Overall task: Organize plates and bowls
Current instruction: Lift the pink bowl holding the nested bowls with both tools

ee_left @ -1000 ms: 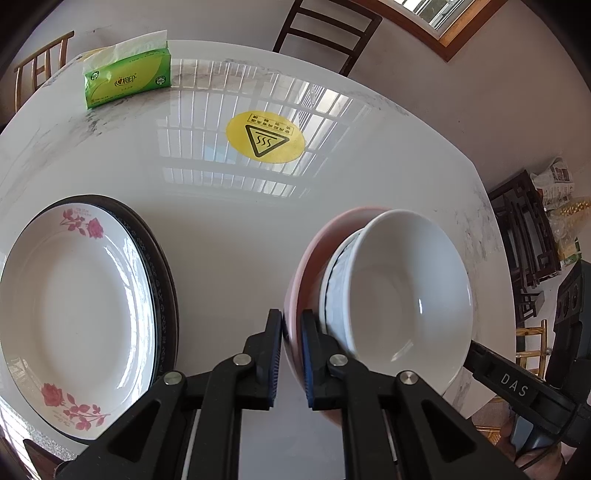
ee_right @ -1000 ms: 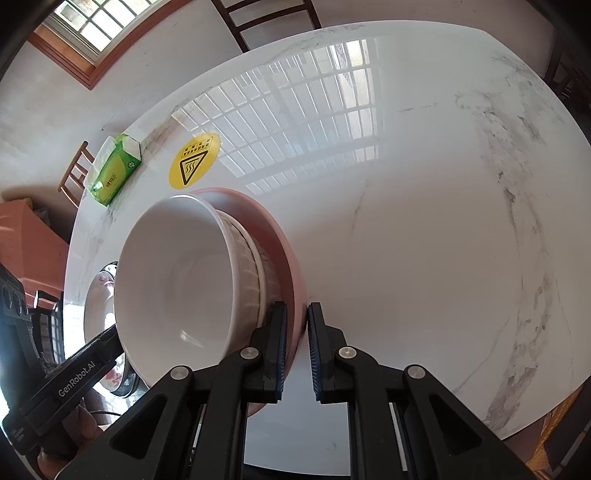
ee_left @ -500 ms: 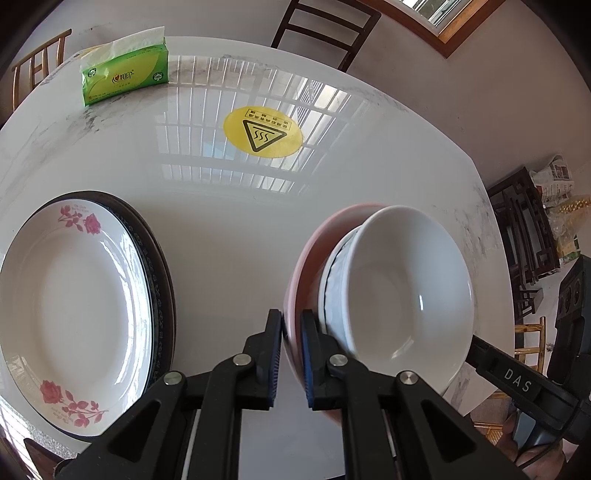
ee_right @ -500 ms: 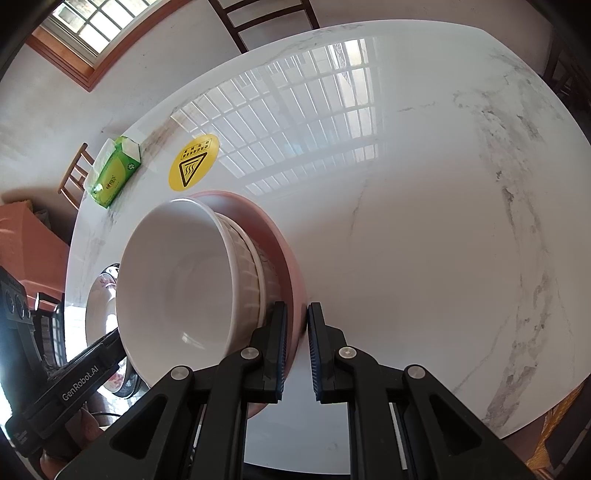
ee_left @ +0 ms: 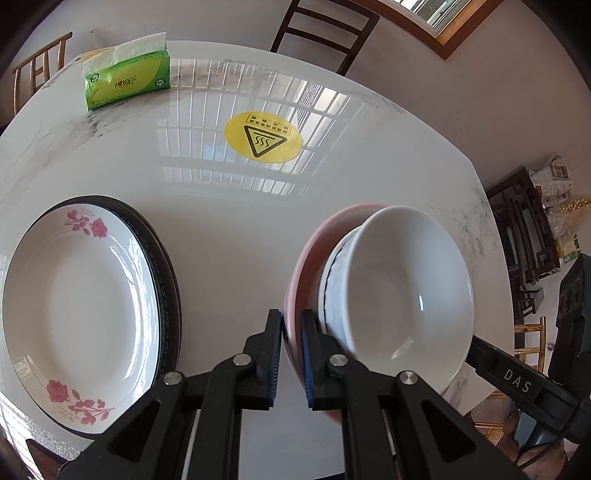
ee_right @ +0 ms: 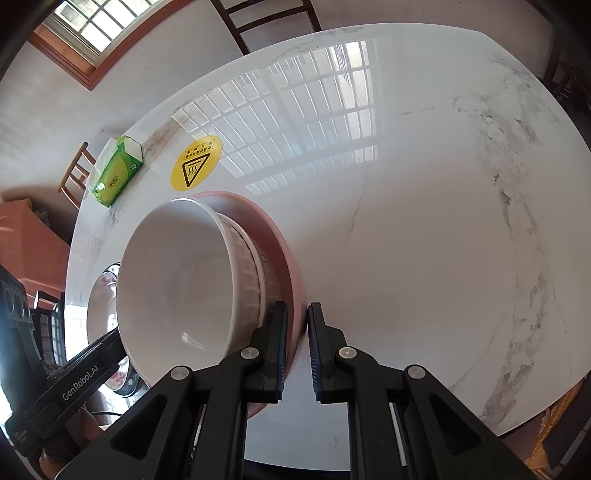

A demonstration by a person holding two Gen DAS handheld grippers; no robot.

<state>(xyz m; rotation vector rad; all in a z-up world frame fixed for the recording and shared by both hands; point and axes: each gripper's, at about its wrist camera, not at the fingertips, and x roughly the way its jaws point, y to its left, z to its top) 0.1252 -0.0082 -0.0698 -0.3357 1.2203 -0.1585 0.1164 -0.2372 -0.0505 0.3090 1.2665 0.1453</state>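
A pink plate (ee_left: 314,243) carries nested white bowls (ee_left: 406,288). My left gripper (ee_left: 291,332) is shut on the plate's left rim. My right gripper (ee_right: 295,325) is shut on the opposite rim of the same pink plate (ee_right: 273,236), with the bowls (ee_right: 184,273) on it. The plate is held above the white marble table (ee_left: 229,229). A white plate with red roses (ee_left: 74,302) lies on a dark plate (ee_left: 168,273) at the table's left; it shows partly behind the bowls in the right wrist view (ee_right: 101,295).
A green tissue pack (ee_left: 127,81) lies at the table's far left edge. A yellow heat-warning sticker (ee_left: 263,137) sits mid-table. Wooden chairs (ee_left: 325,33) stand beyond the table. Dark furniture (ee_left: 524,229) stands at the right.
The pink plate with the bowls has shifted slightly along with both grippers. The grips have not changed.
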